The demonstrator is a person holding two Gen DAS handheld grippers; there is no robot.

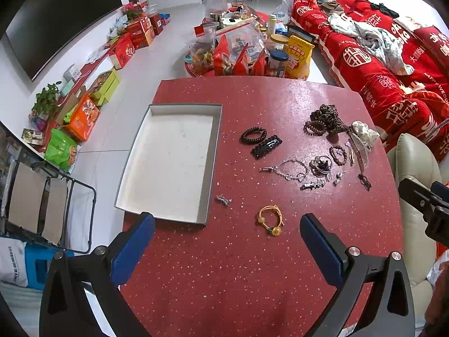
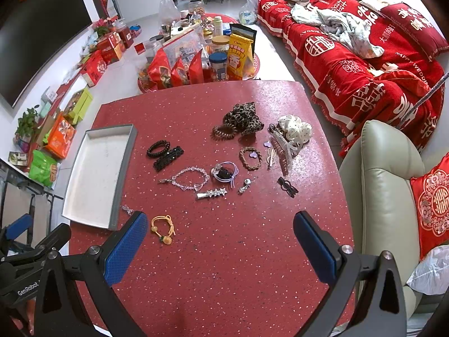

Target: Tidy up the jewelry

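A shallow white tray [image 1: 132, 196] [image 2: 112, 151] lies bare on the left of the red speckled table [image 1: 238, 266] [image 2: 224, 252]. Jewelry is scattered to its right: a yellow bead bracelet [image 1: 270, 220] [image 2: 163, 229], a black coil hair tie [image 1: 253, 134] [image 2: 158, 148], a black clip [image 1: 266, 146] [image 2: 168, 157], a crystal bracelet [image 1: 290, 169] [image 2: 190, 179], a star clip [image 2: 212, 193], a leopard scrunchie [image 1: 327, 118] [image 2: 244, 119] and a white scrunchie [image 2: 294, 130]. My left gripper [image 1: 227, 224] is open above the table's near side. My right gripper [image 2: 220, 224] is open too, and holds nothing.
A small silver charm [image 1: 223, 199] [image 2: 127, 210] lies by the tray's near right corner. A low round table with snack bags [image 1: 247, 56] stands beyond. A red-covered sofa [image 2: 364, 56] and a cream armchair [image 2: 384, 185] are at right. Boxes line the left wall.
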